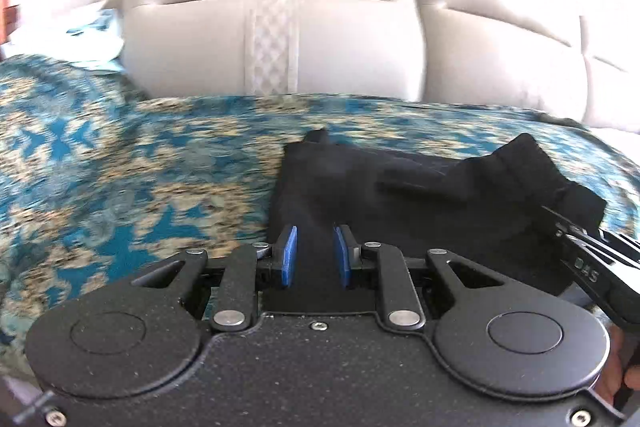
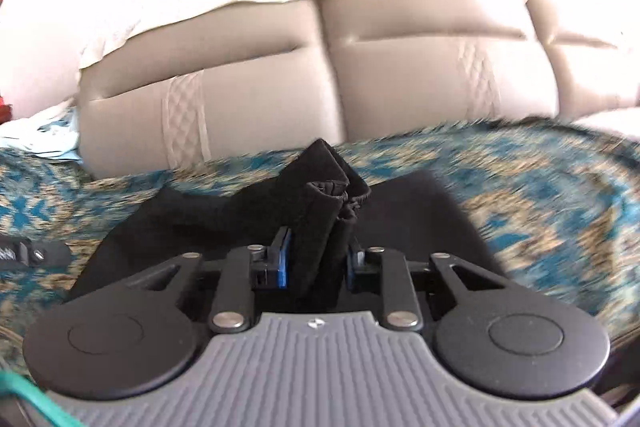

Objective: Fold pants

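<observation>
Beige padded cushions (image 1: 272,39) with a quilted diamond strip rise behind a bed spread (image 1: 120,167) patterned in teal and tan, which carries everything. Black pants (image 1: 400,195) lie on that spread, toward its right side in the left wrist view, well short of the cushions at the far edge. Their cloth is matte and dark, so few creases can be read. One flat panel stretches away from the cameras, and a raised fold stands up along its right part.

Between the blue pads of the left gripper (image 1: 316,257) runs a strip of the black fabric; the pads stand close together with the cloth between them, clenched on it. At the right edge of that view the other tool's black finger lies against the pants.

From the right wrist view, the right gripper (image 2: 316,261) is clamped on a bunched, upright roll of the pants (image 2: 320,195). That gathered end, with a puckered elastic hem, pokes up past the fingertips, lifted off the spread, while the rest of the garment lies flat on either side of it. At the left edge a dark part of the left tool shows.
</observation>
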`<state>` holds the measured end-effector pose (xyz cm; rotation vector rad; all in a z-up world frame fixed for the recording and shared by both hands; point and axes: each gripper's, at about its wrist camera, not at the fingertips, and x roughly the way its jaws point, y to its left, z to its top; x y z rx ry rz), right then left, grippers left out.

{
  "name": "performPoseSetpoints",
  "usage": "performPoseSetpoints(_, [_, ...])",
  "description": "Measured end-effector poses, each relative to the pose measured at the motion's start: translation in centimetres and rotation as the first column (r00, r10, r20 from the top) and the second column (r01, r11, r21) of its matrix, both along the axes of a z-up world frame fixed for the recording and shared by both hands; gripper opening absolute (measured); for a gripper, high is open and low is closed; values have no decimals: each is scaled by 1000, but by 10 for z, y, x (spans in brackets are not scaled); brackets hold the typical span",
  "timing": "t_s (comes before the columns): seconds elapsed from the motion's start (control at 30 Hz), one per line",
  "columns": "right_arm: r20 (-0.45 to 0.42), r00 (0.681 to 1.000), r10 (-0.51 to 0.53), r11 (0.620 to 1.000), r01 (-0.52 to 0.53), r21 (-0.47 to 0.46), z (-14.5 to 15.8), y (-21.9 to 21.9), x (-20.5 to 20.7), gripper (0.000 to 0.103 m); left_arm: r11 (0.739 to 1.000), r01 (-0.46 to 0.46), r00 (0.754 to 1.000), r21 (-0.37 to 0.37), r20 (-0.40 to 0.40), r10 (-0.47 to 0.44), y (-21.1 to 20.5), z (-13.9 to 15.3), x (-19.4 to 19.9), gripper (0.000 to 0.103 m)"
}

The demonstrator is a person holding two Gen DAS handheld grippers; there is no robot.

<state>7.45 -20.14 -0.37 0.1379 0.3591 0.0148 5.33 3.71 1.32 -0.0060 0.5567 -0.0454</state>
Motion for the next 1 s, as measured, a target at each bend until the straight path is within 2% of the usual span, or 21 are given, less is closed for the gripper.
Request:
performPoseSetpoints(0.17, [-79, 993, -86, 996, 84, -26, -19, -26, 1, 32, 998, 55, 995, 22, -82, -53, -22, -28, 6, 17])
performPoseSetpoints(0.27, [-87, 990, -108, 994, 105, -41, -25, -35, -3, 35, 997, 67, 990, 36, -125, -62, -28, -44, 5, 17])
performPoseSetpoints(0.37, [-88, 989, -118, 992, 114, -44, -27, -42, -2, 41, 994, 97, 988, 43, -123, -91, -27, -43, 5, 17])
performPoseSetpoints(0.4, [-87, 989, -117, 992, 113, -48, -27, -43, -2, 43, 992, 109, 989, 58, -103, -103, -27, -38, 11, 17])
performPoseSetpoints(0.47, [-87, 990, -111, 993, 106, -56, -29, -45, -1, 55, 987, 122, 992, 101, -46, -117, -29, -22, 29, 17])
performPoseSetpoints(0.53, [-86, 990, -109, 993, 104, -58, -29, -47, 0, 57, 980, 149, 989, 131, -4, -150, -35, -8, 48, 17])
performPoseSetpoints(0.57, [-86, 990, -108, 993, 103, -55, -29, -48, 0, 62, 974, 168, 985, 151, 9, -171, -39, -4, 62, 18])
performPoseSetpoints(0.6, [-89, 990, -109, 993, 105, -53, -28, -50, -1, 66, 970, 177, 983, 166, 7, -181, -44, -2, 74, 18])
performPoseSetpoints(0.67, [-96, 989, -113, 993, 109, -48, -25, -54, -2, 80, 969, 172, 985, 175, -22, -171, -49, -6, 103, 17])
performPoseSetpoints(0.73, [-131, 988, -80, 997, 77, -26, -19, -62, 0, 88, 974, 156, 987, 163, -50, -150, -48, -12, 125, 17])
performPoseSetpoints(0.83, [-144, 989, -29, 1000, 30, 6, -7, -77, 4, 90, 972, 147, 988, 183, -67, -137, -48, -22, 145, 18])
performPoseSetpoints(0.9, [-122, 992, -44, 999, 42, -12, 5, -84, 10, 91, 969, 145, 988, 201, -74, -133, -47, -31, 153, 18])
performPoseSetpoints(1.0, [-106, 994, -23, 999, 20, -35, 18, -83, 28, 91, 973, 135, 989, 188, -81, -122, -45, -42, 160, 18])
